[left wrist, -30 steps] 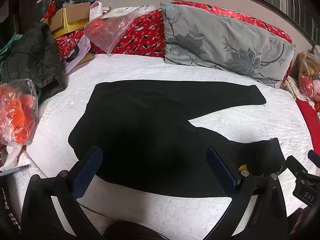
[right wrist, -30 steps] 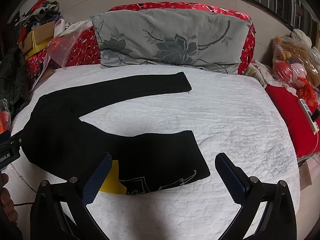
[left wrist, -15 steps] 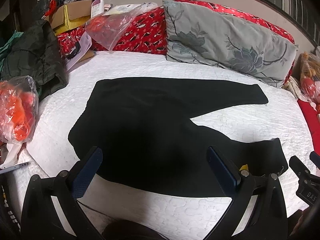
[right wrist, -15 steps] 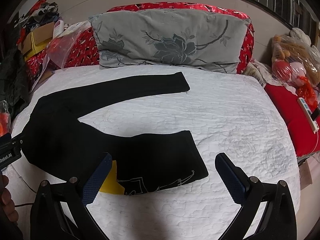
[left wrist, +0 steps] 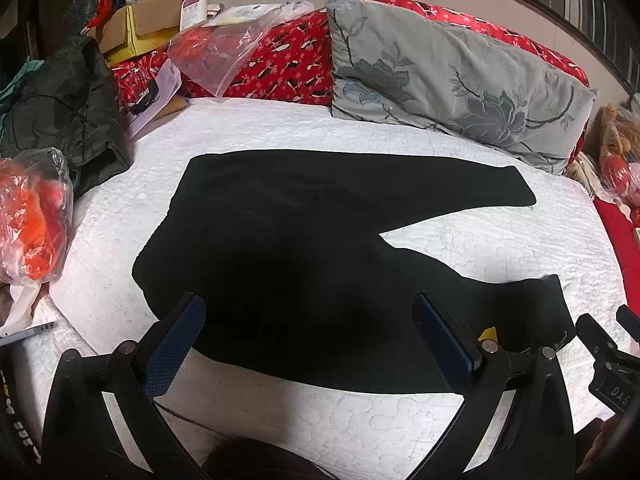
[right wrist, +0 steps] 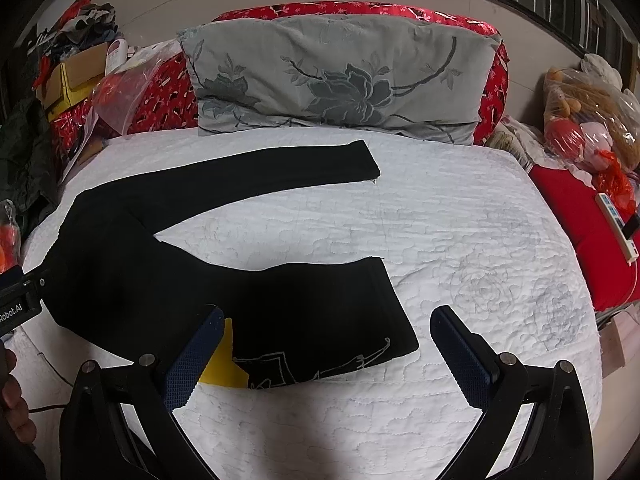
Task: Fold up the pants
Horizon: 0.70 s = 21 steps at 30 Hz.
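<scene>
Black pants point(left wrist: 288, 240) lie flat on a white quilted bed point(left wrist: 500, 240), waist to the left, legs spread apart to the right. The near leg's hem point(right wrist: 320, 320) has a white print and a yellow tag point(right wrist: 218, 364) beside it. My left gripper point(left wrist: 308, 320) is open and empty, held over the near edge of the waist part. My right gripper point(right wrist: 328, 344) is open and empty, held over the near leg's hem. The far leg point(right wrist: 260, 176) stretches toward the pillow.
A grey flowered pillow point(right wrist: 340, 76) leans on a red headboard cushion point(left wrist: 280, 68). Plastic bags point(left wrist: 32, 216), a dark jacket point(left wrist: 60, 120) and a cardboard box point(left wrist: 140, 28) crowd the left side. Bagged toys point(right wrist: 588, 120) and a red cushion with a remote point(right wrist: 616, 220) lie right.
Both grippers have shifted only slightly; the pants appear a touch lower and closer in both views. The pants have not moved on the bed.
</scene>
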### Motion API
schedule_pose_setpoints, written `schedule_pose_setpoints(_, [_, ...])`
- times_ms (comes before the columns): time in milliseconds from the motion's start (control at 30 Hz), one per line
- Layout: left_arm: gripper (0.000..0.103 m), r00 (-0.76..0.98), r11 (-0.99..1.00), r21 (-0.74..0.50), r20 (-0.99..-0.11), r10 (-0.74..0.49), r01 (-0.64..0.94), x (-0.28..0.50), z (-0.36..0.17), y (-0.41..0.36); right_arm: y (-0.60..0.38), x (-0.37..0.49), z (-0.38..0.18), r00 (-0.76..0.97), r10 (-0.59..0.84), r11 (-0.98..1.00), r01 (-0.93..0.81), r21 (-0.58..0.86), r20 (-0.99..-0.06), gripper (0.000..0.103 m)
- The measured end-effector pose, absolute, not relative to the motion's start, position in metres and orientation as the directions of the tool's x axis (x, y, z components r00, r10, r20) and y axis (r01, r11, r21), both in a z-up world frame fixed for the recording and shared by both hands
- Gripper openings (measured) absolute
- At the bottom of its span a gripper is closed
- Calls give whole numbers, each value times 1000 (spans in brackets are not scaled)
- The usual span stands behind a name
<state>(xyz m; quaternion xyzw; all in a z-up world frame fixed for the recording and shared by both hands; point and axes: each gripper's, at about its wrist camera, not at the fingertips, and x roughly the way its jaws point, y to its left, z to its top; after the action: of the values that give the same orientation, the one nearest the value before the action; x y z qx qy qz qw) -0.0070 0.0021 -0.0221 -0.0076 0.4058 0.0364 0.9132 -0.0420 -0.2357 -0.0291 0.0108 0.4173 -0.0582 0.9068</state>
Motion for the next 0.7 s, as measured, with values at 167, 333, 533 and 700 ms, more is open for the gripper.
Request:
schedule_pose_setpoints(167, [103,667,997,6,-744,54,-74,-6,-22,3,-237,-42,-30,644,-99,993,119,-28,-758,103])
schedule_pose_setpoints(333, [103,666,997,3,-744,50,-72,-6,-22,3,-237,-42,-30,643,-98,993,117,-29,-759,103])
schedule_pose_setpoints(533, [103,665,998,-2,-746,41,-64,-7,-20,2,-236,-41,-30,642,-95,993,116,-26,-761,103])
schedule_pose_setpoints(700, [103,666,998,-11,-746,28,-54,-6,-17,0,-237,-41,-30,642,-93,993,114,-25,-761,103])
